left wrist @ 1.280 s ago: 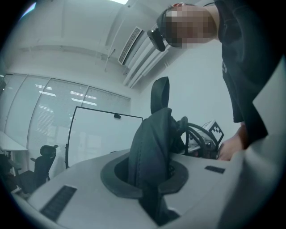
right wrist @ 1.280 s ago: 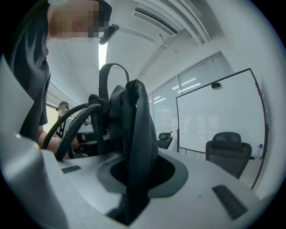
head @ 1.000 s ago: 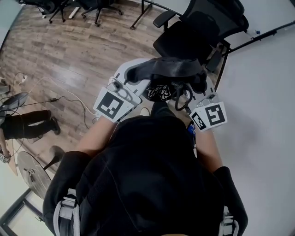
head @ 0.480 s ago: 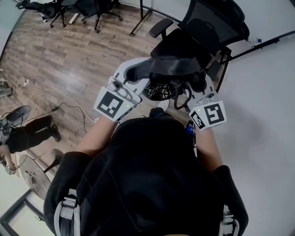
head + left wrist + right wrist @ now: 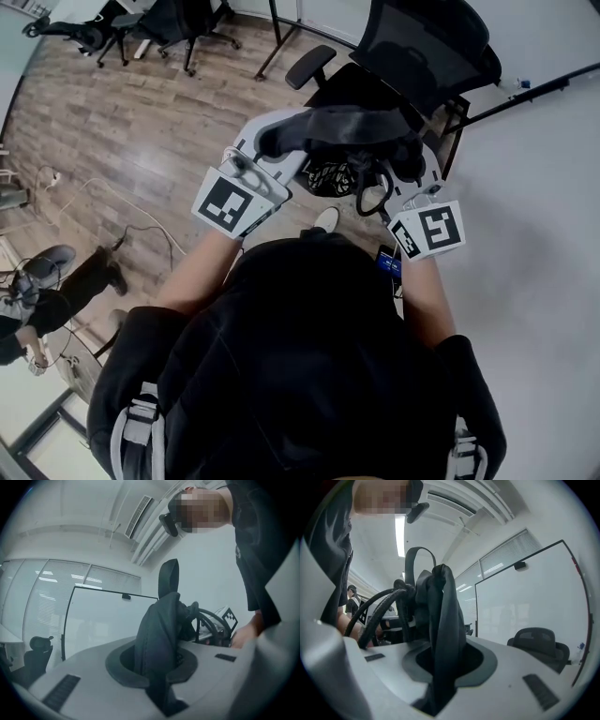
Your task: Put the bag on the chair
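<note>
Two hands share the load: the left hand-held gripper (image 5: 270,142) and the right hand-held gripper (image 5: 410,171) each clamp one end of the black bag (image 5: 342,131), slung crosswise between them. The chair (image 5: 422,47) stands just ahead, about equally near both.

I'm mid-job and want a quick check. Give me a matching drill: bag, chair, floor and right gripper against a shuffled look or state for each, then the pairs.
1 bag
2 chair
3 floor
4 right gripper

A brown wood planks
B shut on the bag's fabric
C dark, carried in the air
D mesh back, stands just beyond the bag

Pairs: 1-C, 2-D, 3-A, 4-B
</note>
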{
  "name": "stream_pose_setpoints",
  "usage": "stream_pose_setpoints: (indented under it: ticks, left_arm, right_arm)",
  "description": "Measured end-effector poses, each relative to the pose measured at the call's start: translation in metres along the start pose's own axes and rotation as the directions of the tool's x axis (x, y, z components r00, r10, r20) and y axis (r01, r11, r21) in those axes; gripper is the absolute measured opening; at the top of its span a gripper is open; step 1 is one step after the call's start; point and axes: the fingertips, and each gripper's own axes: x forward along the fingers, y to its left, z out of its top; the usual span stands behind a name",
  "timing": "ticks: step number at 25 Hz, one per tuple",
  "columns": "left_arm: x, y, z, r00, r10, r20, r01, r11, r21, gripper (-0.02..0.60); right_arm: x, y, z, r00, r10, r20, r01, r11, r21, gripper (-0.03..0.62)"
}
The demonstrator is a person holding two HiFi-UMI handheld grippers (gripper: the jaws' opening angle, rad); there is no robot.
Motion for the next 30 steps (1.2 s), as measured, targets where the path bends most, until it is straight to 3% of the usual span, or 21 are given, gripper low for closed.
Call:
stream_pose_setpoints:
  ticks: [10, 17, 24, 30]
  left_arm:
    - [0.070, -0.003, -0.010, 0.999, -0.040, -0.016, 0.040, 0.999, 0.009, 0.046]
    - [0.093, 0.004, -0.018, 0.997, -0.073, -0.016, 0.073, 0.997, -0.006, 0.046]
    - [0.115, 0.028, -0.031, 0.984, -0.180, 0.000, 0.180, 0.984, -0.021, 0.045]
    - [0.138, 0.077, -0.039, 0.961, -0.275, -0.002, 0.275, 0.960, -0.053, 0.045]
  right_arm:
    - [-0.007, -0.067, -0.008, 0.999, -0.043, 0.015, 0.043, 0.999, 0.013, 0.071]
    - [-0.001, -0.088, -0.014, 0.998, -0.059, 0.008, 0.059, 0.998, 0.019, 0.071]
    - [0.018, -0.105, -0.022, 0.989, -0.147, -0.009, 0.147, 0.989, 0.025, 0.069]
    - [0.062, -0.123, -0.021, 0.974, -0.224, -0.042, 0.226, 0.973, 0.042, 0.069]
